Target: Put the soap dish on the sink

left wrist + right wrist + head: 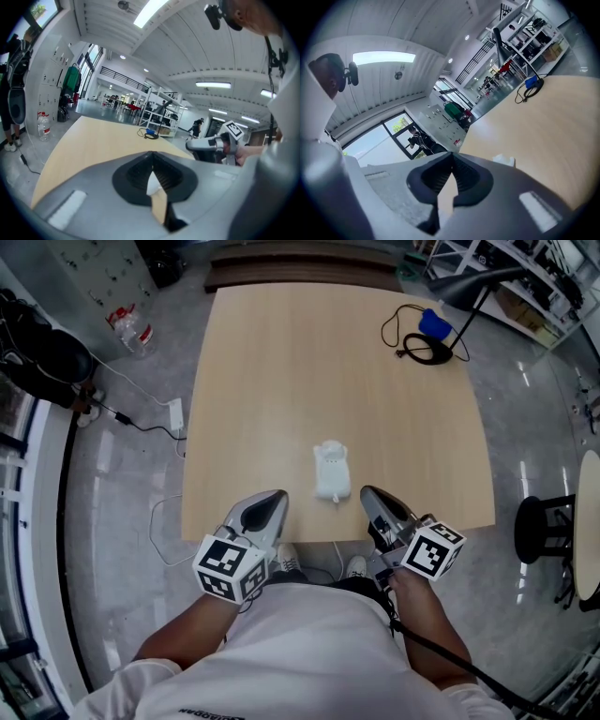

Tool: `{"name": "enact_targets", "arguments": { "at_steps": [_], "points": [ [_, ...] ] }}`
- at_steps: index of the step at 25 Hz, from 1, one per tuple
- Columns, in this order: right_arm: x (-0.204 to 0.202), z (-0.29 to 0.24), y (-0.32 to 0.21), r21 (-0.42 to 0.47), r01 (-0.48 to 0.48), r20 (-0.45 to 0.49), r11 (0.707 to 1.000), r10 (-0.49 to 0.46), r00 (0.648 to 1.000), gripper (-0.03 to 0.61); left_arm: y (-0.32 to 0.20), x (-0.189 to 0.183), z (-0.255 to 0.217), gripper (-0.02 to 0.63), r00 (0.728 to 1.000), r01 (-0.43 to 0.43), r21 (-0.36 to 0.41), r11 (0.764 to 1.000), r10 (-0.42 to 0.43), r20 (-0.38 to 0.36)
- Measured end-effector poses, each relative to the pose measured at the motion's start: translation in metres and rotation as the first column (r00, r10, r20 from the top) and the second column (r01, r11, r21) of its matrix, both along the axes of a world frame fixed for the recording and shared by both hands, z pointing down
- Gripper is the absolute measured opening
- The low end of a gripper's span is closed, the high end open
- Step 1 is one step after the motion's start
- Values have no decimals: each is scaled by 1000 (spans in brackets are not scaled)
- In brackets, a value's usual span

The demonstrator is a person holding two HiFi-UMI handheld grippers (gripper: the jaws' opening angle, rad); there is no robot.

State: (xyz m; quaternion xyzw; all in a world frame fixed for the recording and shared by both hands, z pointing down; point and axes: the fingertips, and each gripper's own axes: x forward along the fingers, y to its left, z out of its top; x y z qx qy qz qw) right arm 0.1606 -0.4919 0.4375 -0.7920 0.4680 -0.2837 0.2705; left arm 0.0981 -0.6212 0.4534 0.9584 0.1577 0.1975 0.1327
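Note:
A small white moulded piece [331, 472] lies on the wooden table [281, 381] near its front edge; I cannot tell the soap dish and the sink apart in it. My left gripper [278, 495] hovers to its lower left, jaws shut and empty. My right gripper [366, 491] hovers to its lower right, also shut with nothing in it. Neither touches the white piece. In the right gripper view the shut gripper [451, 154] hides all but the top of the white piece [504, 160]. The left gripper view shows the shut gripper [151, 154] and the right gripper [211, 144] beyond.
A black cable coil with a blue block [429, 334] lies at the table's far right corner, under a black desk lamp [473, 285]. On the floor are a power strip [175, 416] and a water bottle [134, 332] to the left, and a black stool [546, 526] to the right.

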Motion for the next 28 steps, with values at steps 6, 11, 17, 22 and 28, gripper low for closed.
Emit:
{"name": "enact_targets", "arguments": {
  "at_steps": [6, 11, 17, 22, 28],
  "points": [
    [-17, -22, 20, -24, 63, -103, 998, -66, 992, 2, 20, -6, -12, 9, 998, 46, -5, 999, -46, -32],
    [-30, -34, 46, -31, 131, -128, 991, -134, 983, 2, 43, -7, -25, 9, 991, 118, -36, 992, -120, -58],
    [-36, -44, 86, -26, 165, -162, 986, -167, 973, 2, 88, -22, -33, 9, 985, 151, -22, 988, -153, -84],
    [-49, -43, 114, -53, 214, -195, 975, -220, 956, 2, 116, -43, -31, 9, 978, 190, 40, 981, -185, -97],
    [-64, -41, 143, -61, 267, -195, 962, -274, 942, 2, 141, -65, -35, 9, 964, 251, 47, 967, -245, -101]
  ]
}}
